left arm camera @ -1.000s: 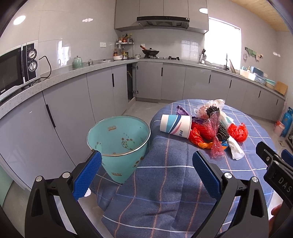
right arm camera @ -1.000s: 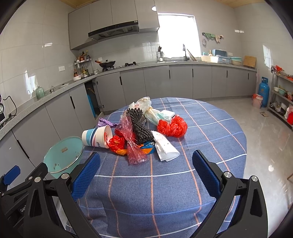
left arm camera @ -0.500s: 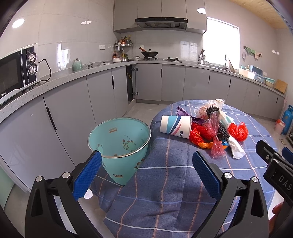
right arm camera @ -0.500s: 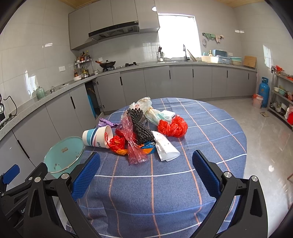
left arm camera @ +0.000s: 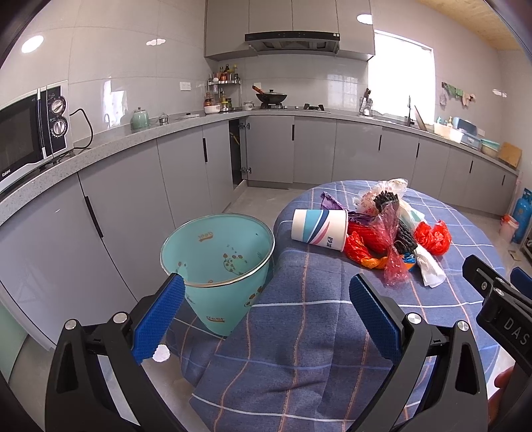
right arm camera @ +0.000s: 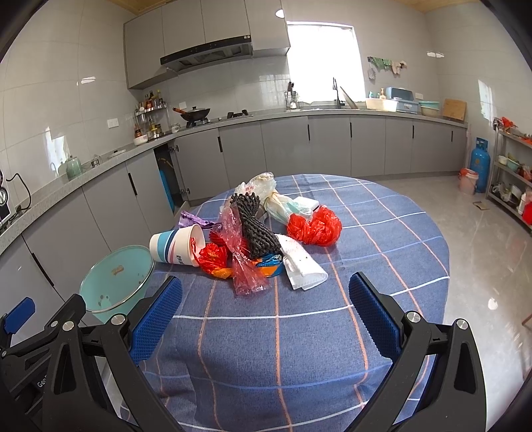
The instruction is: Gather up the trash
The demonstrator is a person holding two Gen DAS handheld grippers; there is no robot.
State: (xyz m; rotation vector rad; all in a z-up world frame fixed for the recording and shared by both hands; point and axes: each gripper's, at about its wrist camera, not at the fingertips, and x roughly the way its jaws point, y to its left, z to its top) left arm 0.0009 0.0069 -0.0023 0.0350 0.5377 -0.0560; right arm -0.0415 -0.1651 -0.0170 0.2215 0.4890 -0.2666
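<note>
Approach step: left gripper (left arm camera: 266, 309) and right gripper (right arm camera: 266, 309), jaws apart and empty; next, grasp the striped paper cup (right arm camera: 178, 246) beside the mint-green waste bin (left arm camera: 217, 266)

Pretty bright daylight kitchen in both views. Most of the light pours in from the window (right arm camera: 322, 63), which is totally blown out to white, plus a couple of ceiling spots (left arm camera: 363, 18). Lots of glare patches on the glossy wall tiles (left arm camera: 109, 96) and a shiny reflection on the floor (right arm camera: 492, 303). Shadows are soft, with faint ones under the trash pile (right arm camera: 262, 232). Heavy fisheye bending: counters curve and the corners go black. Everything looks sharp, no motion blur, even the close tool fingers (left arm camera: 159, 315).
</note>
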